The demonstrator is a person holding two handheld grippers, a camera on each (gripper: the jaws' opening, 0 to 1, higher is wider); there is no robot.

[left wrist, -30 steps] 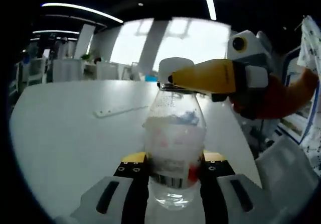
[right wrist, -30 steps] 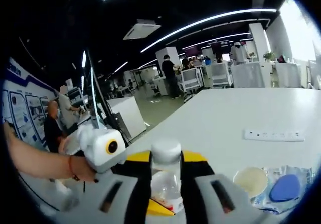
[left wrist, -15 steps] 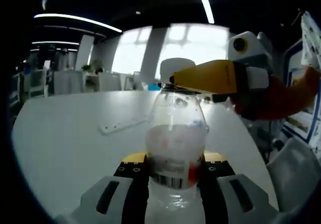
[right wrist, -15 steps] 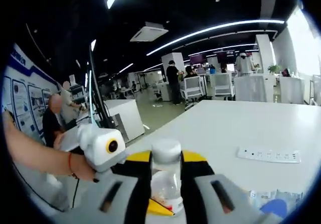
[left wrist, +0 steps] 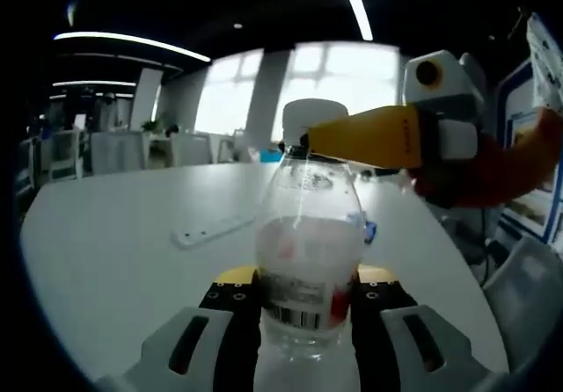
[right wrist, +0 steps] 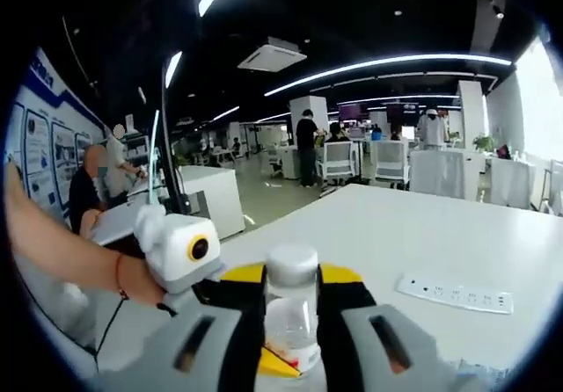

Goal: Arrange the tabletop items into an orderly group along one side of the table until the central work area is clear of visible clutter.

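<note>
Clearly, both tools had hold of the same clear plastic bottle (left wrist: 307, 264). In the left gripper view, a white power strip (left wrist: 214, 230) lay flat on the white table (left wrist: 106, 251), out ahead and to the left of the left gripper (left wrist: 303, 308). That gripper's two black jaws with yellow tips pressed against the bottle's lower body from either side, pinching it just above its base at the barcode band. The bottle stood upright between them, with liquid in its lower half and droplets inside its shoulder. Its white cap (left wrist: 314, 118) rose above the jaws. A small blue thing showed through or just behind the bottle's right edge; I could not tell what it was. From the right, the right gripper (left wrist: 310, 141) reached in with a yellow jaw lying across the neck just under the cap, a person's hand (left wrist: 493, 168) behind it.

In the right gripper view, the left gripper's white body sat at the left, gripped by a hand (right wrist: 136, 279) wearing a thin wristband. The right gripper (right wrist: 292, 308) in the middle had its jaws clamped on the bottle's (right wrist: 291, 317) neck below the cap (right wrist: 292, 264). The power strip (right wrist: 454, 293) lay on the table (right wrist: 387, 225) ahead and to the right of those jaws.
</note>
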